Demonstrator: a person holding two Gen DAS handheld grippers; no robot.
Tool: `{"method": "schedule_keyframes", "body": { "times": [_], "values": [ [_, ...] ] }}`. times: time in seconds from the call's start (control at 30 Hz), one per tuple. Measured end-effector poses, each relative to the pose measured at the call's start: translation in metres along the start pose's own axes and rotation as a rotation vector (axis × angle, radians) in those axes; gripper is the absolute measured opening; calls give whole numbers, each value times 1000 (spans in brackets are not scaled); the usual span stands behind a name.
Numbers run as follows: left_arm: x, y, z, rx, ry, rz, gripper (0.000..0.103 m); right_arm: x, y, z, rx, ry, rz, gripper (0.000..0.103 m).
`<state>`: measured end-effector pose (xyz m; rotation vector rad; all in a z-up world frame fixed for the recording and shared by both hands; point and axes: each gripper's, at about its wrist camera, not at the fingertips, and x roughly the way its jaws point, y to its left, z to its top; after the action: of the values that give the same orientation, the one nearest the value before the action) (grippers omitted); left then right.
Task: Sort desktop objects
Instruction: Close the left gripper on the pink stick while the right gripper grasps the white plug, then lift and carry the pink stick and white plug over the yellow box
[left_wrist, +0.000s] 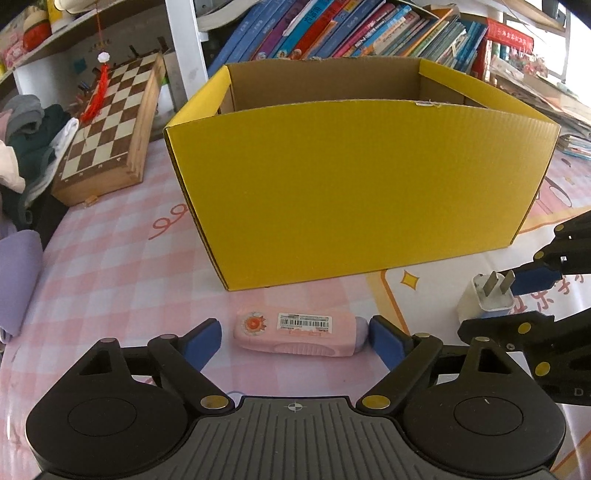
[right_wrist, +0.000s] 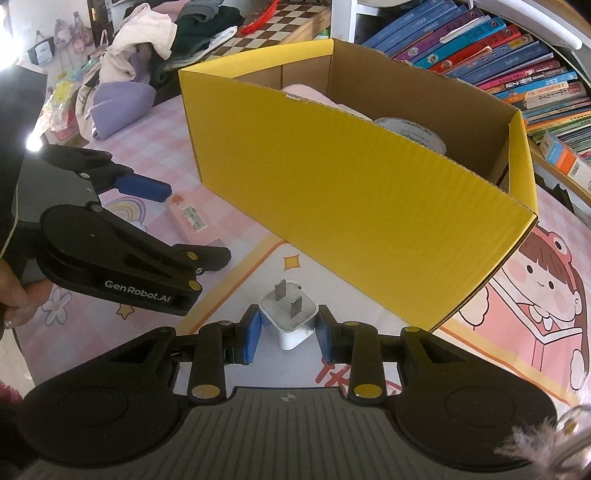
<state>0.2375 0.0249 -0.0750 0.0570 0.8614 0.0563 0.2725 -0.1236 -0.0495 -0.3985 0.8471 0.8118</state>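
Note:
A pink correction-tape case (left_wrist: 299, 334) with a barcode label lies on the pink mat in front of a yellow cardboard box (left_wrist: 354, 192). My left gripper (left_wrist: 295, 341) is open, its blue pads on either side of the case's ends, the right pad touching or nearly touching. A white plug charger (right_wrist: 288, 319) stands prongs-up on the mat. My right gripper (right_wrist: 286, 332) has closed around it, both pads against its sides. The charger also shows in the left wrist view (left_wrist: 485, 295), as does the case in the right wrist view (right_wrist: 190, 221).
The box (right_wrist: 369, 192) holds a white roll (right_wrist: 413, 134) and something pink. A chessboard (left_wrist: 110, 125) and a pile of clothes (left_wrist: 26, 144) lie at the left. Shelves of books (left_wrist: 351, 29) stand behind the box.

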Motion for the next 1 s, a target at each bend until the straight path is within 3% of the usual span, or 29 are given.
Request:
{"method": "schedule_keyframes", "body": {
  "times": [0.1,0.67,1.0],
  "values": [
    [0,1,0,-7,-1,-16,80,0,0,0,2,0,-2,30],
    [-35,7,-5,-17,-48,-50,78,-8,8,2,-7,-12,2,30],
    [-75,9,6,-18,-158,-57,78,-38,10,13,-8,-104,10,30]
  ]
}}
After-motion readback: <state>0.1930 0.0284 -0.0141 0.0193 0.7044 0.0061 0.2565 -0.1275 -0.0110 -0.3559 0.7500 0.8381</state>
